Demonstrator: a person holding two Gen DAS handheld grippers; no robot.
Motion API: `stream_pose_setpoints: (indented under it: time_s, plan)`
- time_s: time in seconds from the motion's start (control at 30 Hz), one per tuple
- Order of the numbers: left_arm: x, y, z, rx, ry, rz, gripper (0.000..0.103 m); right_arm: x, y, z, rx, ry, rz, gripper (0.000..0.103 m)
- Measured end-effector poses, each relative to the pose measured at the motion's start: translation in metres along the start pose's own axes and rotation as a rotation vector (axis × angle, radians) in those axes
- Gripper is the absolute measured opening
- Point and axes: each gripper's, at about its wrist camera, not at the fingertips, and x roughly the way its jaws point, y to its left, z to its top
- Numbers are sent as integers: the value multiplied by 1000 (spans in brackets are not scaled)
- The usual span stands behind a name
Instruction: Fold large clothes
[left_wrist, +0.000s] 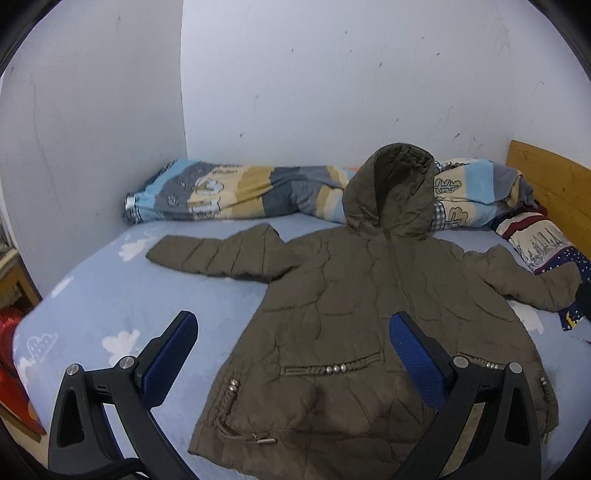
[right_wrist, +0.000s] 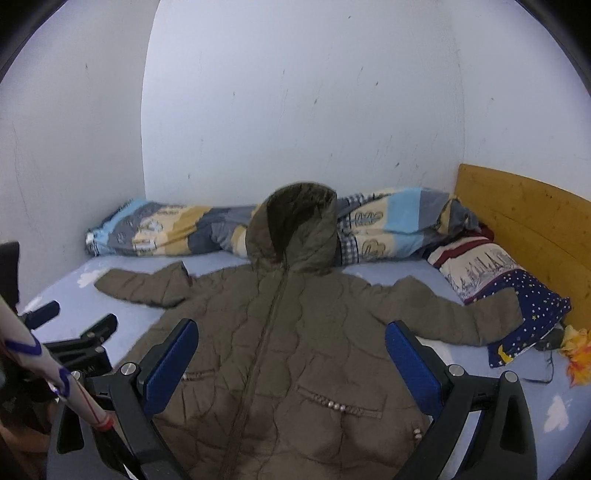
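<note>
Both grippers, left gripper (left_wrist: 293, 354) and right gripper (right_wrist: 291, 360), gape wide, holding nothing; jacket (left_wrist: 354, 314) lies spread flat on the bed (left_wrist: 110, 306); folding seems unstarted.

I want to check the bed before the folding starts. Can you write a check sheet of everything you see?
Surface: light blue cloud-print bedsheet, mostly flat.
Job's things: olive quilted hooded jacket spread flat, zipped, sleeves out.
Clutter: striped rolled duvet; starry patterned pillow; orange-yellow thing at the edge.
Grippers: left gripper open; right gripper open; both empty above the jacket.
Cables: thin dark cord by the pillow.
Surroundings: white scuffed walls; wooden headboard.
</note>
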Motion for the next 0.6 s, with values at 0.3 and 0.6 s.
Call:
stream_pose_setpoints:
  time_s: [0.3, 0.6]
  plan:
    - [-9, -2, 0, -8, -18, -20, 103, -10, 16, -3, -40, -31, 16, 103]
    - [-32, -2, 5, -15, -56, -41, 103, -25, 5, 2, 15, -68, -1, 103]
